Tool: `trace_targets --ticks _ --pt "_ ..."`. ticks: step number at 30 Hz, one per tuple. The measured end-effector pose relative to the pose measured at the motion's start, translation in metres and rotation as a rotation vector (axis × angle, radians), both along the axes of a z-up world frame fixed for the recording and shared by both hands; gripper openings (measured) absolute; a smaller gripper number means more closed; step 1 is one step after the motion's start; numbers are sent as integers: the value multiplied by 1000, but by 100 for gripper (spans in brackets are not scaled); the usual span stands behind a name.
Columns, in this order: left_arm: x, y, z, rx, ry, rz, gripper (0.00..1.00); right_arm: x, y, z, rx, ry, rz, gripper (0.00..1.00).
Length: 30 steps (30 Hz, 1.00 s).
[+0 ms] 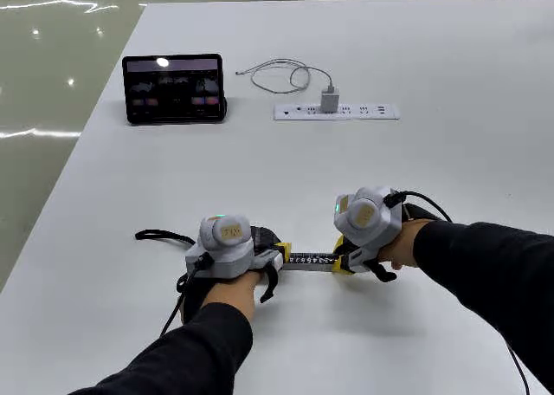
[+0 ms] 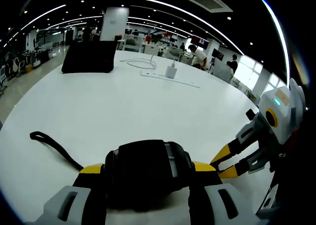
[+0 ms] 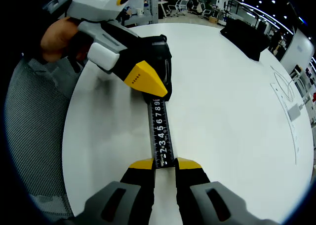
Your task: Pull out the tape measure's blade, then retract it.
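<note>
Where the head view looks down on the white table [image 1: 450,83], the left gripper [image 1: 275,256] clamps the black tape measure case [image 1: 265,238], and the right gripper [image 1: 340,258] pinches the end of the blade [image 1: 312,259], a short stretch of which is drawn out between them; the case's black strap [image 1: 160,235] trails left on the table; farther off are a dark tablet [image 1: 173,87] and a white power strip [image 1: 372,112] with a charger [image 1: 329,99] and looped cable [image 1: 277,73]; the strip's markings are too small to read. In the left gripper view the case sits gripped between the yellow-tipped jaws; the right gripper's narrowed tips reach in from the right. In the right gripper view the jaws are closed on the blade's end; the numerals 2 through 9 run up the blade toward the case.
</note>
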State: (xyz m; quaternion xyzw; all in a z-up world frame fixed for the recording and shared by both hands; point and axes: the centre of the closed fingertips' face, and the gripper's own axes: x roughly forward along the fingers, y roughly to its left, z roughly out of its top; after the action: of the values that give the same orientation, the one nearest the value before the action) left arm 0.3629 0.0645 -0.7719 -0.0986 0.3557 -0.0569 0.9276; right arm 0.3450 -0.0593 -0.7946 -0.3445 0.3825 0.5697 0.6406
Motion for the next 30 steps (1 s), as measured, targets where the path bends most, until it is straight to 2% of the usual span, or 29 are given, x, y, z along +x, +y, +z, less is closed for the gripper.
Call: trace_targets --ticks 10,17,25,30 --pt "0 0 0 1 3 0 63 0 5 0 10 4 -3 11" --pt "0 0 0 1 5 3 63 -1 10 0 15 -4 43 11" --pt "0 0 0 4 6 12 63 1 15 -1 20 7 28 11" --pt "-1 1 1 5 7 15 62 0 19 -1 5 -15 29 11"
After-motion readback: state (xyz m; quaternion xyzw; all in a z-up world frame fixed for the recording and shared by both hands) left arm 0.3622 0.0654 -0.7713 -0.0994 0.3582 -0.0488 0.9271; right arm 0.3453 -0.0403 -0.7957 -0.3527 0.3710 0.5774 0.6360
